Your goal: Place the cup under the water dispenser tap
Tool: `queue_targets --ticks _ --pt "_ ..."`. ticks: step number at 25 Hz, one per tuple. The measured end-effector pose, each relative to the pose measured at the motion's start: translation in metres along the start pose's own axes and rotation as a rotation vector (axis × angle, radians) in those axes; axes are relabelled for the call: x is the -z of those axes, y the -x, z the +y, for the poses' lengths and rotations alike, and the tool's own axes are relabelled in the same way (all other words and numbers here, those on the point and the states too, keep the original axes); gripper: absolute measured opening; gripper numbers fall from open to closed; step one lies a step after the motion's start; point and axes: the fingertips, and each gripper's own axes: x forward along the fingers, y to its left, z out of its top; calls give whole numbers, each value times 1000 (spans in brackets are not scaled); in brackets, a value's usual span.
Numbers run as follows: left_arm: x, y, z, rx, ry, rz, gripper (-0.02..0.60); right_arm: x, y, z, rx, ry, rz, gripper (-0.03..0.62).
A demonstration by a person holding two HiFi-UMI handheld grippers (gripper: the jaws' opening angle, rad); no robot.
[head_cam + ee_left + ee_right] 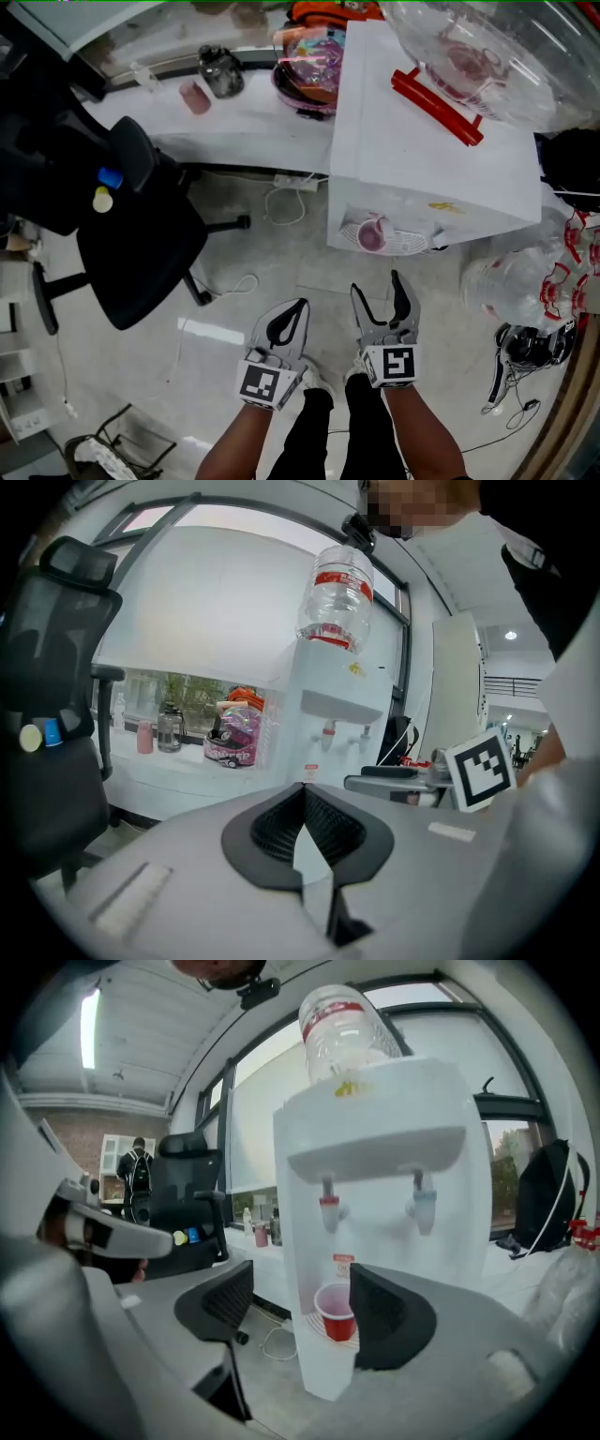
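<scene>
The cup (pixel 336 1312) is seen set beneath the red tap (pixel 328 1206), at twelve o'clock from the released right hand-held gripper (pixel 375 286), so the task is judged done

The left gripper (pixel 298 307) and the right gripper (pixel 377 286) are alike: a light grey shell that narrows into two curved jaws, each lined inside with a black ribbed pad (pixel 323 822). At the rear of each sits a white cube (pixel 391 364) printed with black square markers. Seen close, the shell is smooth and matt, with a small white strip (pixel 131 897) on it. The person wears black trousers (pixel 370 431)
</scene>
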Motion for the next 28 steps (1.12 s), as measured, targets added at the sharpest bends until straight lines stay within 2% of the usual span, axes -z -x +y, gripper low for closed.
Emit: queue_targets --ticks 3,7,9,10,16,21,24,28 --pt "-17 13 -6 -3 21 4 17 -44 36 15 4 1 -44 238" --pt "-54 21 -12 20 19 -29 17 -80 70 11 61 44 -35 104" --pt "-68 34 -17 18 18 11 17 -105 85 9 75 49 -50 20" --pt "-74 41 -19 13 19 36 16 -119 93 8 74 60 -58 4" --pt "-116 69 -47 65 -12 52 17 -198 132 -4 72 144 -83 3" --pt "-162 84 -70 103 -50 41 17 -251 161 9 42 197 -89 2" --pt "-198 87 -87 124 -49 19 17 -276 168 18 7 220 -92 2" --pt "-239 91 -98 136 -89 -30 17 -317 172 25 -10 215 -140 2"
